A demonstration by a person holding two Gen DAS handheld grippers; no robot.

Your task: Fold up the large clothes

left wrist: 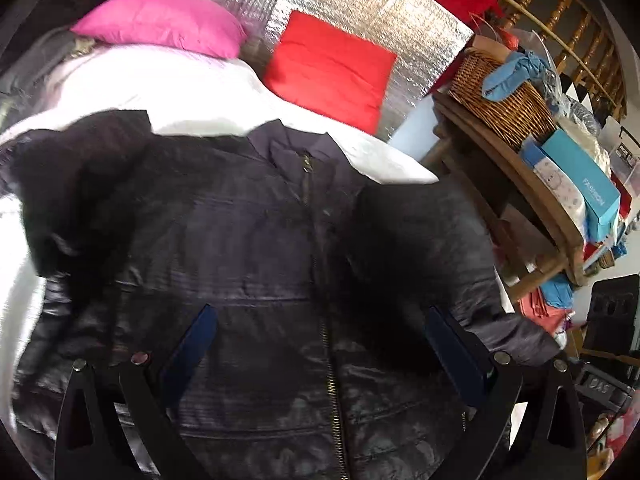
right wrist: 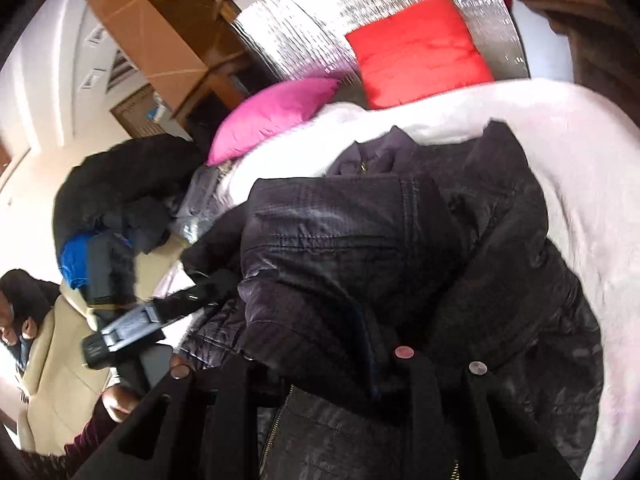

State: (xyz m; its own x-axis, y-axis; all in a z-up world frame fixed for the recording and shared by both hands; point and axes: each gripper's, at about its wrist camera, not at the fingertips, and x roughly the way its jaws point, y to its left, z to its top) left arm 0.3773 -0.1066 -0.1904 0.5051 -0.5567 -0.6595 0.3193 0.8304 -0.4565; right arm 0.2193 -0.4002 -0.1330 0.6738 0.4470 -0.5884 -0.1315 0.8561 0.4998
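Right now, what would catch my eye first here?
The dark jacket, zipped, spread over the white blanket, fills both views. Behind it, a pink pillow and a red pillow lean against a silver foil sheet. To the right a wicker basket sits on a crowded table.

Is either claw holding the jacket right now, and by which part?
The left claw is open over the dark jacket's zipped front, holding nothing. The right claw grips a folded-over sleeve near its end.
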